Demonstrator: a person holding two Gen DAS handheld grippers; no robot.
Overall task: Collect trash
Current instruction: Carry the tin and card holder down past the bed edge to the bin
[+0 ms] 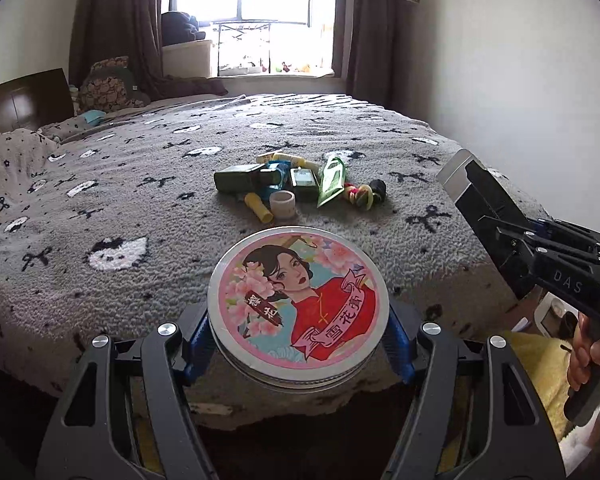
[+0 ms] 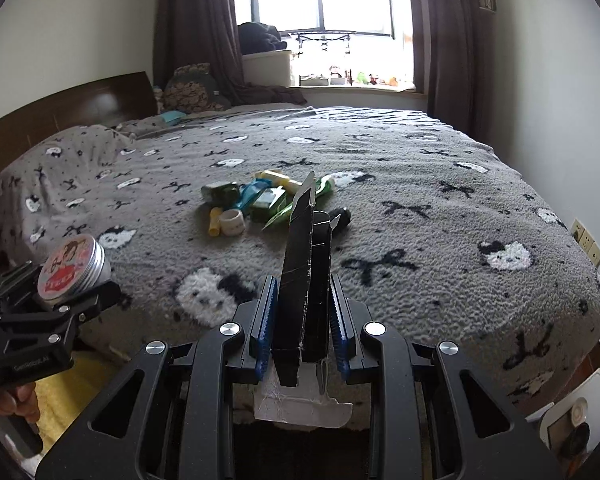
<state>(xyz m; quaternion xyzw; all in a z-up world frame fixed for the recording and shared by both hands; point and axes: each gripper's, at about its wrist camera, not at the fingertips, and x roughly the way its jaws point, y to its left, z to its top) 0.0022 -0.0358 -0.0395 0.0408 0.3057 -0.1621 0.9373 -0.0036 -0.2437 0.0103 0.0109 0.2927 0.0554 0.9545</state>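
My left gripper (image 1: pixel 297 338) is shut on a round metal tin (image 1: pixel 297 306) with a pink lid showing a woman in red; the same tin (image 2: pixel 69 272) shows at the left of the right wrist view. My right gripper (image 2: pixel 304 332) is shut on a flattened black carton (image 2: pixel 302 280) with a silvery inner flap; that carton (image 1: pixel 474 190) shows at the right of the left wrist view. Both are held over the near edge of the bed (image 1: pixel 139 200). A pile of trash (image 1: pixel 295 186) lies mid-bed: green boxes, a yellow tube, a white tape roll, a green packet, hair ties.
The bed's grey patterned blanket (image 2: pixel 420 240) fills both views. Pillows and a dark headboard (image 2: pixel 79 104) lie at the left, a window with curtains behind. A white wall runs along the right. A yellow cloth (image 1: pixel 540 364) sits below the bed's edge; a hand (image 1: pixel 588 356) holds the right gripper.
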